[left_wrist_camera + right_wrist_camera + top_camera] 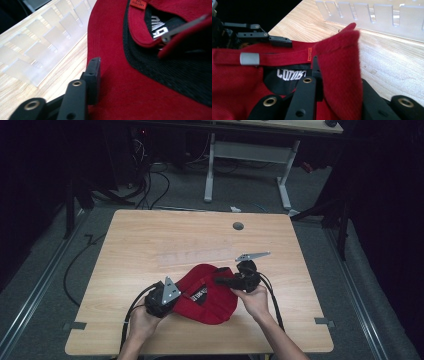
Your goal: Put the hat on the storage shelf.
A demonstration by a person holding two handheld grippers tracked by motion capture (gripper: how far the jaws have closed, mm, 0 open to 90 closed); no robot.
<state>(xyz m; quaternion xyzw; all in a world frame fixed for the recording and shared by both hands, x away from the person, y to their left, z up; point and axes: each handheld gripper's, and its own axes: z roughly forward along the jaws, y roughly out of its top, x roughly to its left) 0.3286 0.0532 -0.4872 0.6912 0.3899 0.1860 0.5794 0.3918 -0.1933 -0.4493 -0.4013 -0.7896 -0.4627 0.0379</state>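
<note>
A red cap [210, 295] lies upside down on the wooden table [150, 245], showing its black lining and a white-lettered label [291, 74]. My right gripper [220, 281] reaches in from the right and is shut on a raised fold of the cap's red rim [342, 57] next to the back strap and its metal buckle [249, 58]. My left gripper [186, 295] is at the cap's left edge. One of its fingers [93, 75] rests against the red fabric [120, 75]; the other is hidden by the cap. The same finger [279, 41] lies over the cap's far edge in the right gripper view.
A clear slotted plastic strip [192, 256] lies flat on the table just beyond the cap. A grey cable hole [238, 226] sits near the far edge. Beyond the table are floor cables [150, 185] and a white desk frame [247, 160].
</note>
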